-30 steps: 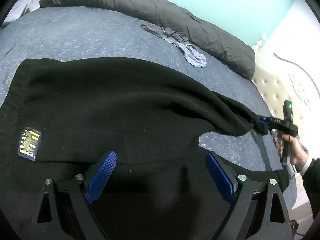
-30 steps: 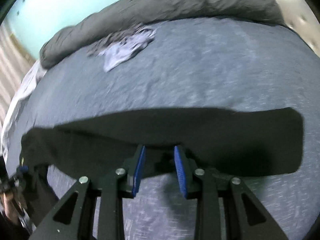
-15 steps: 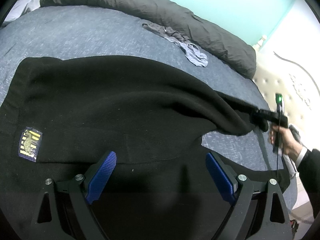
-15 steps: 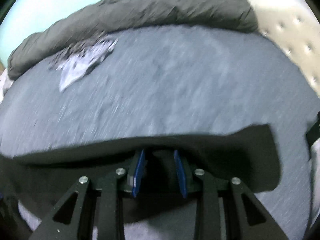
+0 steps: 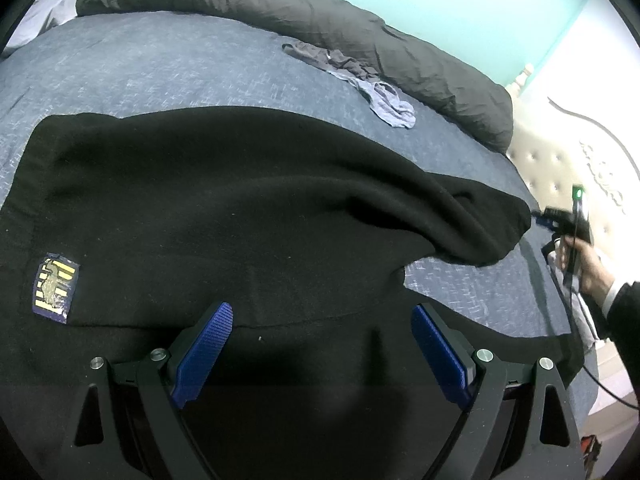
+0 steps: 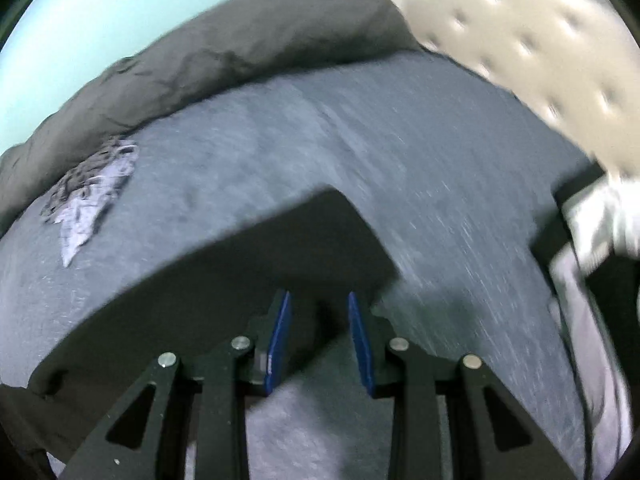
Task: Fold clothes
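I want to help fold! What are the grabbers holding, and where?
The right gripper pinches the black garment at its sleeve end. The left gripper is open, holding nothing.

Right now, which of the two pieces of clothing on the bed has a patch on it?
The big black garment spread under the left gripper; its yellow-and-blue patch shows. The small grey garment by the dark duvet has none.

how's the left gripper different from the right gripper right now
The left gripper stands wide open, nothing between its pads, poised over the black sweater; the right gripper is narrowed onto the sweater's sleeve. The left gripper is over the garment's body, near the patch; the right gripper sits off at the sleeve end by the headboard. Both have blue pads.
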Demonstrator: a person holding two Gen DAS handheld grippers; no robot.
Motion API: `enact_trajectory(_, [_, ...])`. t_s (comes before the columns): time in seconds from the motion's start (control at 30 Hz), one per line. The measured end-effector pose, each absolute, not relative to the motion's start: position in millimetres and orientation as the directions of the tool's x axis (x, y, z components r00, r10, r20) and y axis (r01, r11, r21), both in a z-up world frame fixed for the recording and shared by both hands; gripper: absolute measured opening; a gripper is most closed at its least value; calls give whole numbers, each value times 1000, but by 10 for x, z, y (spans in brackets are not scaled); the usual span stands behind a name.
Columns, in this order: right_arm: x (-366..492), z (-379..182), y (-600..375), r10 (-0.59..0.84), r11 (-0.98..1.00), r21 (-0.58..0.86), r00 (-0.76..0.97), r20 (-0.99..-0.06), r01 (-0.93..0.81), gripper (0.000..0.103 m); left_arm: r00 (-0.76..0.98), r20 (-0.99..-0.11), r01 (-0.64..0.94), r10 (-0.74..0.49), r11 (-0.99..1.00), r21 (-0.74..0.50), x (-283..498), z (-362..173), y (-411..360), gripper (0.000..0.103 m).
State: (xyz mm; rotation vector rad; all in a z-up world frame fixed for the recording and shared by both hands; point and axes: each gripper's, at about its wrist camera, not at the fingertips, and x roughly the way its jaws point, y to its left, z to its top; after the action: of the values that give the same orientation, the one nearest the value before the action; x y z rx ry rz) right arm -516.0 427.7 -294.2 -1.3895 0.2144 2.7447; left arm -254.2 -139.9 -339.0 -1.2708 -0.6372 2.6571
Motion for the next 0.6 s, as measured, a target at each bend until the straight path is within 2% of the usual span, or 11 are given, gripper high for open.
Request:
enact_trajectory(0.03, [-5128, -3019, 4369, -34, -981, 139, -582, -813, -137, 39, -638, -713, 64, 291, -903, -426, -2538, -3387, -1396, 93])
enact_trajectory(0.07, [-5105, -3104, 4453, -64, -967, 191, -568, -821, -167, 51, -637, -713, 63, 291, -903, -425, -2539, -3389, -1393, 93])
enact_trajectory(0.1, [-5082, -3190, 4537, -95, -950, 242, -554, -827, -198, 53, -636, -715, 63, 291, -903, -424, -2536, -3394, -1387, 94])
enact_trajectory(0.2, [-5023, -3316, 4600, -159, -919, 331, -567, -808, -214, 53, -633, -719, 65, 289, -905, -421, -2548, -3408, -1381, 93])
enact_trajectory(0.37, [-5076, -3318, 4408, -203, -921, 354, -576, -792, -162, 53, -630, -722, 67, 284, -907, -415, -2557, -3419, -1373, 94])
enact_trajectory(0.43, [-5074, -3235, 4366, -199, -925, 347, -582, -789, -154, 36, -629, -724, 67, 283, -908, -414, -2558, -3425, -1373, 94])
enact_trajectory(0.47, [-5074, -3193, 4344, -197, -927, 344, -584, -787, -150, 21, -629, -724, 67, 284, -908, -414, -2560, -3428, -1377, 94])
enact_trajectory(0.5, [-5073, -3151, 4323, -195, -929, 340, -587, -785, -147, 12, -628, -724, 67, 285, -907, -415, -2561, -3431, -1382, 94])
enact_trajectory(0.57, [-5071, -3068, 4280, -191, -933, 333, -593, -782, -139, 4, -628, -723, 64, 287, -907, -416, -2561, -3431, -1389, 94])
enact_trajectory(0.6, [-5071, -3026, 4259, -189, -934, 330, -596, -780, -135, 4, -628, -722, 63, 289, -907, -417, -2563, -3431, -1396, 94])
